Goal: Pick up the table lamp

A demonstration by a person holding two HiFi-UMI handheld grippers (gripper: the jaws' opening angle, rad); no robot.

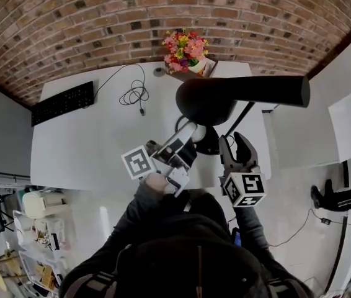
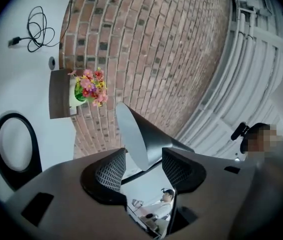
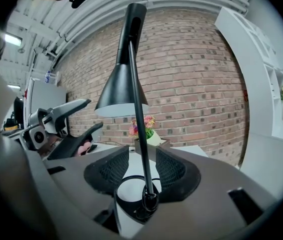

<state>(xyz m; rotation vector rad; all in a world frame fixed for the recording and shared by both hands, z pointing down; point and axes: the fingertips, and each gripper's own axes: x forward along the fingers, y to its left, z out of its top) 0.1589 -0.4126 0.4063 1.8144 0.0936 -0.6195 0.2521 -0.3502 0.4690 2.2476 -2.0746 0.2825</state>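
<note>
Open right gripper (image 3: 141, 156) straddles table lamp stem (image 3: 140, 134) w/o touching, prob. lined up to grasp; left gripper (image 2: 144, 156), open, has shade (image 2: 136, 134) just ahead.

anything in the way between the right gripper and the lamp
Nothing visible. The lamp stem stands in the gap between the open fingers of the right gripper, with neither pressing it. The flowers sit farther back on the table.

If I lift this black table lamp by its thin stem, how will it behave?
Probably top-heavy: the wide shade sits high on a thin stem, so it may tilt when lifted. The stem looks rigid but smooth, possibly slippery. The open ring base seems light.
</note>
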